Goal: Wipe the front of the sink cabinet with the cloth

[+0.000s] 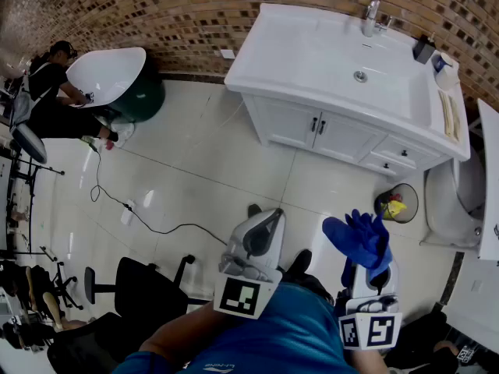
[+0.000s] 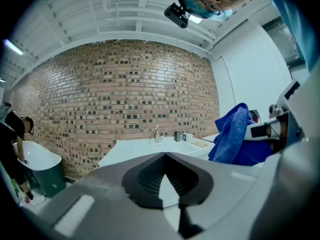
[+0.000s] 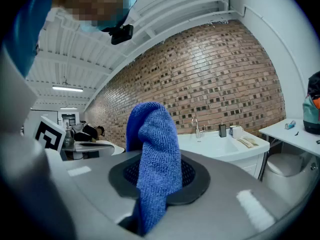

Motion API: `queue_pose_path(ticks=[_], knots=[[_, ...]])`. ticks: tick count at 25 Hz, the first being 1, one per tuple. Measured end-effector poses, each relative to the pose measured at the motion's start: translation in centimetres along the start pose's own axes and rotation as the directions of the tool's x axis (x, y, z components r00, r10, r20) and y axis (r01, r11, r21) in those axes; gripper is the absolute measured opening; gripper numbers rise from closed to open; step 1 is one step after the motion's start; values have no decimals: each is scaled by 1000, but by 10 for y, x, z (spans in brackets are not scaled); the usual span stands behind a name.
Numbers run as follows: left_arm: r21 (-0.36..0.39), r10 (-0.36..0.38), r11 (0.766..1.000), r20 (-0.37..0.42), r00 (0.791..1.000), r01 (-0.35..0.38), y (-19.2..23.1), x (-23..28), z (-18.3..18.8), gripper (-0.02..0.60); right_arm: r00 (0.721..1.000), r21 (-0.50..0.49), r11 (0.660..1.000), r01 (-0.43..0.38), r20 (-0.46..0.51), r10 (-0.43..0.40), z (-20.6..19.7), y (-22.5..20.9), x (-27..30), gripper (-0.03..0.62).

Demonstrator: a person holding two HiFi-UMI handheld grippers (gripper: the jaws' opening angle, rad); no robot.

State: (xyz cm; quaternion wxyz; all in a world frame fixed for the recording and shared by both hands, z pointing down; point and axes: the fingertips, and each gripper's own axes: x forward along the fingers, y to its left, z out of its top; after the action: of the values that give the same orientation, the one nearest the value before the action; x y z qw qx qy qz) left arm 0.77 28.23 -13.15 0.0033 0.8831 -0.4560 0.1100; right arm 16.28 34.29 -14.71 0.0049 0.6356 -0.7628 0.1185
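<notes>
The right gripper (image 3: 159, 184) has its fingers clamped on the blue cloth (image 3: 152, 144), which stands up between them and flops over above their tips. The left gripper (image 2: 165, 158) has its fingers pressed together, with nothing between them. The sink cabinet (image 1: 327, 135) stands well ahead of both.

Sink cabinet (image 1: 335, 135) against wall (image 1: 156, 14), bin (image 1: 396, 203) before it

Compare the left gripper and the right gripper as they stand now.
Load: the left gripper holds nothing, while the right gripper is shut on the blue cloth.
Jaws: the left gripper's jaws meet bare at the tips; the right gripper's are pressed on cloth that stands up out of them.
Shared: both are gray, carry a marker cube, and point toward the sink cabinet without touching it.
</notes>
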Motion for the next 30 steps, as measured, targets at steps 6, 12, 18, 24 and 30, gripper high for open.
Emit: queue_pose_path(ticks=[6, 12, 18, 24, 30], knots=[[4, -27, 1000, -21, 999, 27, 58, 34, -10, 6, 999, -20, 999, 46, -4, -47, 4, 15, 60, 71], [-27, -102, 994, -13, 995, 102, 119, 74, -14, 6, 997, -43, 997, 60, -39, -62, 9, 47, 150, 72], [-41, -54, 998, -3, 999, 54, 211, 103, -20, 6, 999, -48, 998, 27, -46, -30, 13, 88, 233, 75], [-35, 119, 992, -14, 993, -119, 300, 112, -34, 6, 990, -97, 988, -117, -95, 108, -1, 131, 317, 75], [-91, 302, 947, -64, 951, -307, 353, 115, -67, 5, 952, -132, 952, -277, -174, 253, -43, 162, 397, 75]])
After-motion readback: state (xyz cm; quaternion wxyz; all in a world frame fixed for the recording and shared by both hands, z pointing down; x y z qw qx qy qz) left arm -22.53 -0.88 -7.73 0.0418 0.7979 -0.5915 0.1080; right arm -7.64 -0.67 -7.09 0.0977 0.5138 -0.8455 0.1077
